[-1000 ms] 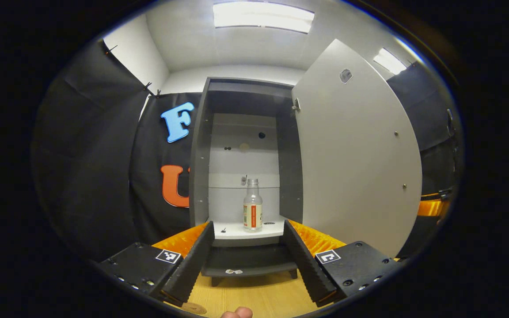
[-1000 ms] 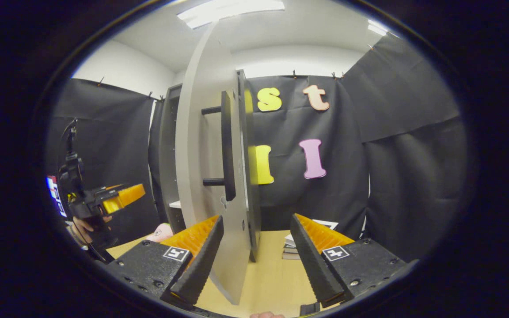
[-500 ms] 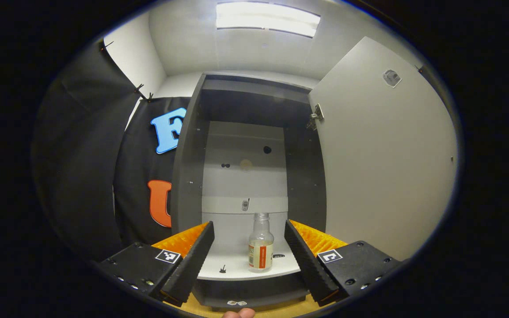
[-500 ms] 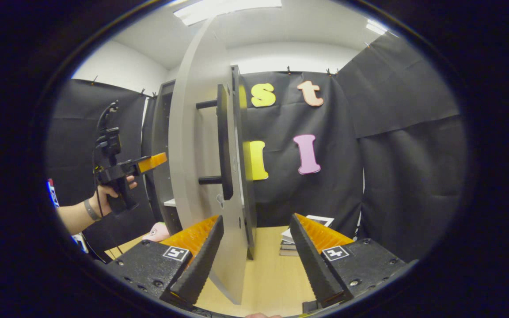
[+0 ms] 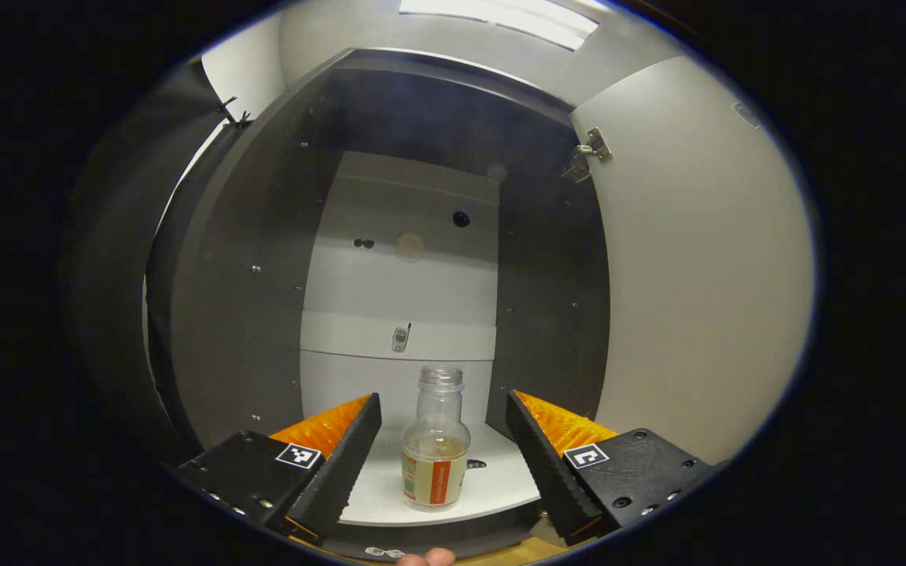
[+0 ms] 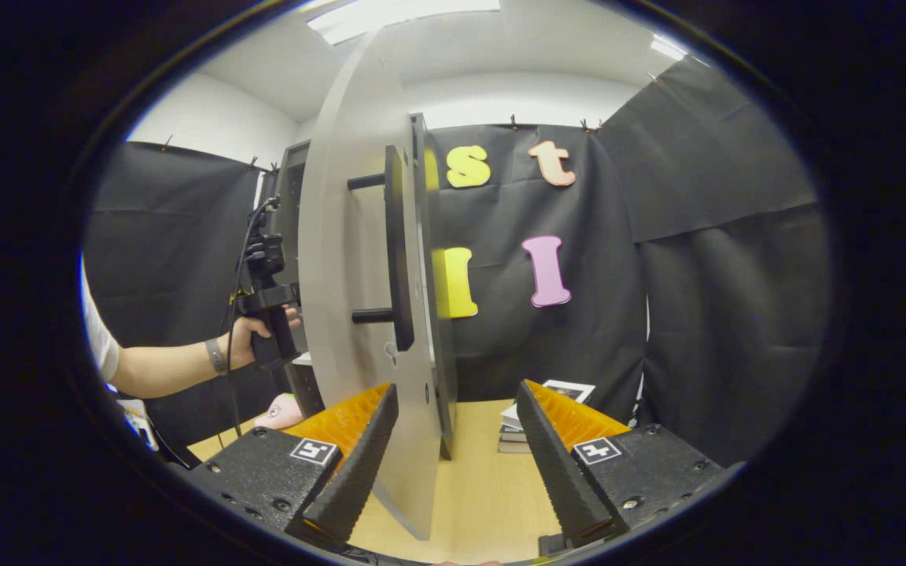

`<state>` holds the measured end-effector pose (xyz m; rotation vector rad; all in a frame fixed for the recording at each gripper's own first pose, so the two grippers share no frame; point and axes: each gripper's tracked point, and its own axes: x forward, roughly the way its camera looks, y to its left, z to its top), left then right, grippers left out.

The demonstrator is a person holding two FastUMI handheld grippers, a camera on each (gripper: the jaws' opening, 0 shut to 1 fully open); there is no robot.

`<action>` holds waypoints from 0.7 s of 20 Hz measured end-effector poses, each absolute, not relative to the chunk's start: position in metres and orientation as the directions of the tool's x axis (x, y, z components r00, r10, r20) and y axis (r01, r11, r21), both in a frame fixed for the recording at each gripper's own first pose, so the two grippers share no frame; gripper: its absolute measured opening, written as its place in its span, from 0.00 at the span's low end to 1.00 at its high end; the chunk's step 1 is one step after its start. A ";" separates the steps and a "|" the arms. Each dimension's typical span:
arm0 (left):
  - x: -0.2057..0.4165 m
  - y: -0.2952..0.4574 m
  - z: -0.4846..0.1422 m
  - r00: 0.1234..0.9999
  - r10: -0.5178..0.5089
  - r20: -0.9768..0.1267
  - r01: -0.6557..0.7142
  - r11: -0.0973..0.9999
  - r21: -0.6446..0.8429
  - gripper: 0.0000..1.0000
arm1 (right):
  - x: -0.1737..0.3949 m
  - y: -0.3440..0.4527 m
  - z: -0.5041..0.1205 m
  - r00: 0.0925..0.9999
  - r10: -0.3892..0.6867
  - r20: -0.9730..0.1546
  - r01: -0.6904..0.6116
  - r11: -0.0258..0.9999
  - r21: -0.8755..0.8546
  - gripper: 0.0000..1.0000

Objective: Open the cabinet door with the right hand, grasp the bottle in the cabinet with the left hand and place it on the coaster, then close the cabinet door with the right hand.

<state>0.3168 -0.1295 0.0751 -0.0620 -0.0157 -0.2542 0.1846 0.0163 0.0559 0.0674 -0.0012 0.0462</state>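
Left gripper, fingers spread wide and empty, reaches into the cabinet to straddle the upright bottle on its shelf, while the right gripper, fingers apart, brackets the open door's edge without gripping it.

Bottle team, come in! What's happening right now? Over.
Left gripper open, bottle between its fingers, not touching. Right gripper open, straddling the open cabinet door edge. Nothing blocking the bottle. Over.
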 end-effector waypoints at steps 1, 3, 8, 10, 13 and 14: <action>0.325 -0.127 0.073 0.972 -0.234 0.013 0.234 0.971 -0.039 0.96 | 0.185 0.017 0.056 0.998 0.055 0.008 -0.055 0.995 0.079 0.94; 0.340 -0.129 0.067 0.971 -0.238 -0.011 0.238 0.971 -0.039 0.96 | 0.186 0.008 0.052 0.999 0.042 -0.001 -0.042 0.994 0.096 0.94; 0.365 -0.123 0.046 0.973 -0.223 -0.065 0.219 0.974 -0.059 0.96 | 0.182 -0.010 0.056 1.000 -0.005 0.010 0.004 0.996 0.094 0.94; 0.370 -0.123 0.041 0.968 -0.237 -0.077 0.232 0.970 -0.074 0.95 | 0.181 -0.017 0.055 1.000 -0.019 0.007 0.018 0.995 0.103 0.94; 0.371 -0.125 0.044 0.968 -0.245 -0.053 0.240 0.967 -0.090 1.00 | 0.180 -0.024 0.051 0.999 -0.038 -0.006 0.038 0.992 0.117 0.94; 0.373 -0.128 0.048 0.967 -0.252 -0.039 0.247 0.965 -0.093 0.84 | 0.180 -0.025 0.051 0.999 -0.041 -0.007 0.041 0.992 0.116 0.94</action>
